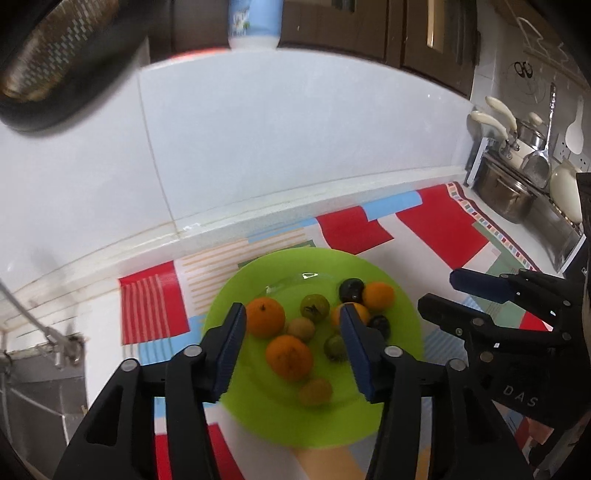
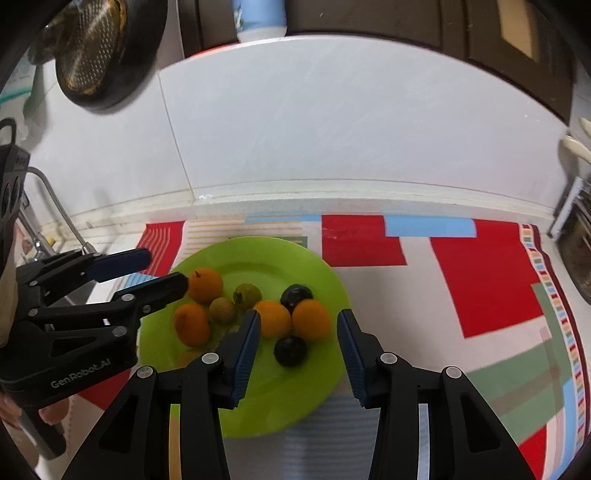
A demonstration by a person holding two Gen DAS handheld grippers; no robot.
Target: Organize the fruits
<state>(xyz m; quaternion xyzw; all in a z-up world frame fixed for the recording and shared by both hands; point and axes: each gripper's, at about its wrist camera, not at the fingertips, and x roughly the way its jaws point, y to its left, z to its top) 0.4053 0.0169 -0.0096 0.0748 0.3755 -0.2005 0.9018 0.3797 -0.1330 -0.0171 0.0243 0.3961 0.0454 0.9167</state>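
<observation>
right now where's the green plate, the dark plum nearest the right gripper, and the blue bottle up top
green plate (image 2: 280,402): right wrist view, bare near rim.
dark plum (image 2: 290,350): right wrist view, middle of the fruit.
blue bottle (image 2: 260,18): right wrist view, its body.

A white counter (image 2: 369,208) runs along the tiled wall, ahead of both grippers. A patterned cloth (image 2: 480,280) with red, blue and green blocks lies flat on it and covers most of the surface. A green plate (image 2: 288,402) rests on the cloth, directly below the gripper fingers. Steel pots (image 1: 506,192) stand far to the right of the left gripper
</observation>
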